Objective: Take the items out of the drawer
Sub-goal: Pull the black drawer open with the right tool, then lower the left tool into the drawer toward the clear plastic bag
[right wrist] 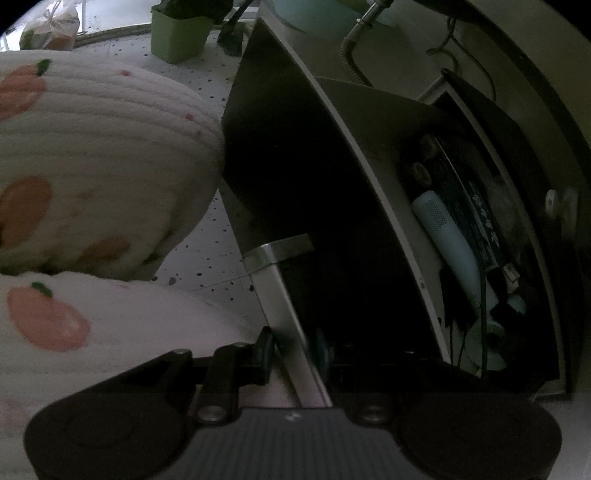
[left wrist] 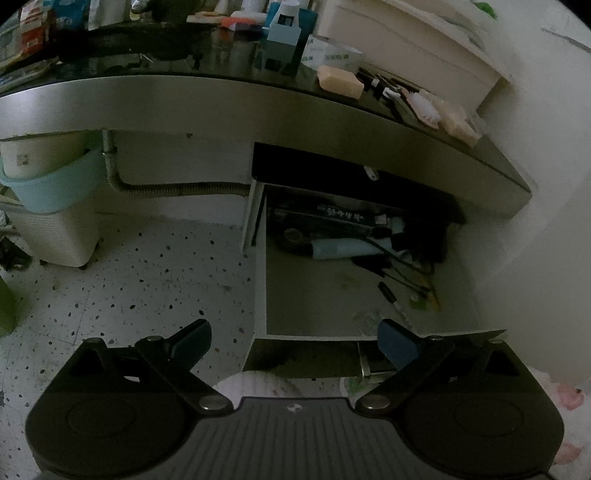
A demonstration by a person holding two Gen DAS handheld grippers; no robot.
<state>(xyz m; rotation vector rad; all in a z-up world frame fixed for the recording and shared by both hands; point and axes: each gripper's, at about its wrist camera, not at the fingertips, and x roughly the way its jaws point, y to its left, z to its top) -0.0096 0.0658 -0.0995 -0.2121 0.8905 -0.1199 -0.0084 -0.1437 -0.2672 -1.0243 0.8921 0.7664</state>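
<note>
The drawer (left wrist: 314, 306) under the grey desk stands pulled open. At its back lie a dark printed box (left wrist: 332, 218), a pale blue tube-shaped device (left wrist: 343, 249), black cables (left wrist: 402, 266) and a black marker (left wrist: 391, 299). My left gripper (left wrist: 295, 347) is open and empty, hovering over the drawer's front edge. My right gripper (right wrist: 295, 354) is shut on the drawer's front panel (right wrist: 280, 295), below its metal handle (right wrist: 277, 251). The blue device (right wrist: 450, 240) and the dark box (right wrist: 476, 210) also show in the right wrist view.
The desk top (left wrist: 221, 59) holds boxes, a sponge (left wrist: 340, 81) and brushes. A blue basket (left wrist: 55, 184) on a white unit stands left, over speckled floor (left wrist: 147, 288). The person's fleece-clad legs (right wrist: 92, 147) are left of the drawer front. A green bin (right wrist: 177, 33) stands far off.
</note>
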